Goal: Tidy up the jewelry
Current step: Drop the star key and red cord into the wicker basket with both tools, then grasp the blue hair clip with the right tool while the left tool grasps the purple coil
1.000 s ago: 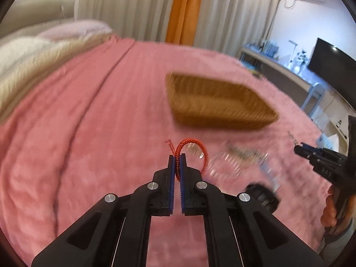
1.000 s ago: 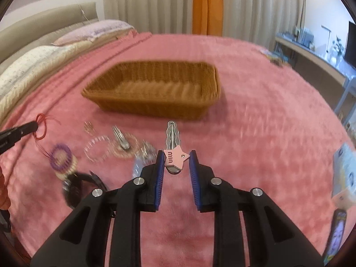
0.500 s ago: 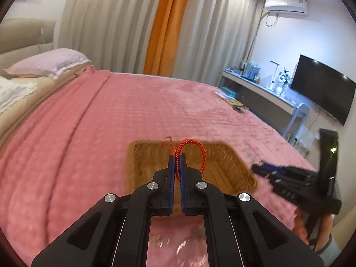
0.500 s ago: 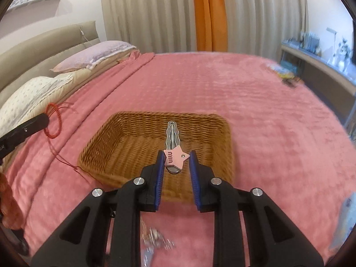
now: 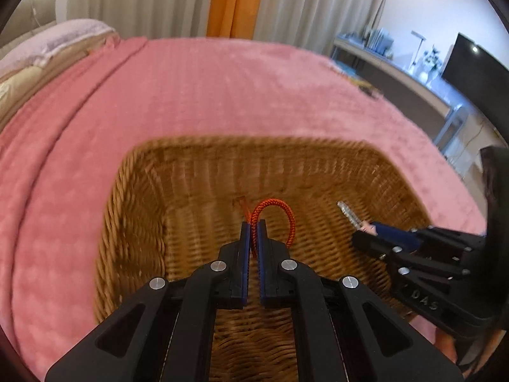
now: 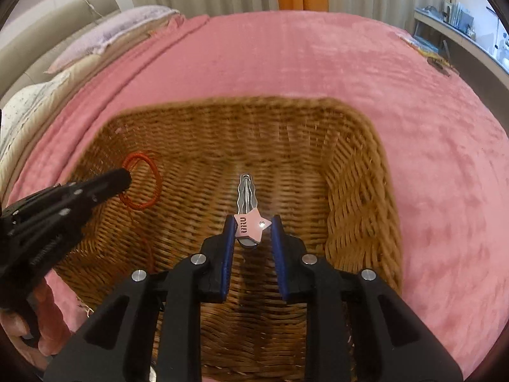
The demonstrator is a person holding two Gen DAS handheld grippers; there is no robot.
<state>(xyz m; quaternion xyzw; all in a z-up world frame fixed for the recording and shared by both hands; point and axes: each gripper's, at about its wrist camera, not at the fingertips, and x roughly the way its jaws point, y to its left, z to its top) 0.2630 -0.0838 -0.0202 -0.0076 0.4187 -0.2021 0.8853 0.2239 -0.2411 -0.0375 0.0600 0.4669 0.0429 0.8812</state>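
Observation:
A brown wicker basket [image 5: 143, 222] [image 6: 359, 191] lies on the pink bedspread. My left gripper [image 5: 253, 222] hangs over its inside, shut on a red cord bracelet [image 5: 280, 210] that loops up from the pads. In the right wrist view that left gripper [image 6: 125, 175] comes in from the left with the red cord bracelet [image 6: 143, 184] and its loose thread dangling into the basket. My right gripper [image 6: 251, 222] is also above the basket, shut on a silver hair clip with a pink star [image 6: 251, 222]. From the left wrist view the right gripper [image 5: 369, 230] and the hair clip [image 5: 350, 215] show at the right.
The pink bedspread [image 6: 429, 127] surrounds the basket. Pillows [image 6: 95, 38] lie at the far left. A desk [image 5: 397, 73] and a dark screen [image 5: 474, 70] stand to the right of the bed. A hand [image 6: 31, 328] holds the left gripper's handle.
Both grippers moved from the jewelry pile on the bedspread to above the basket, each still holding its item. The basket now fills both views.

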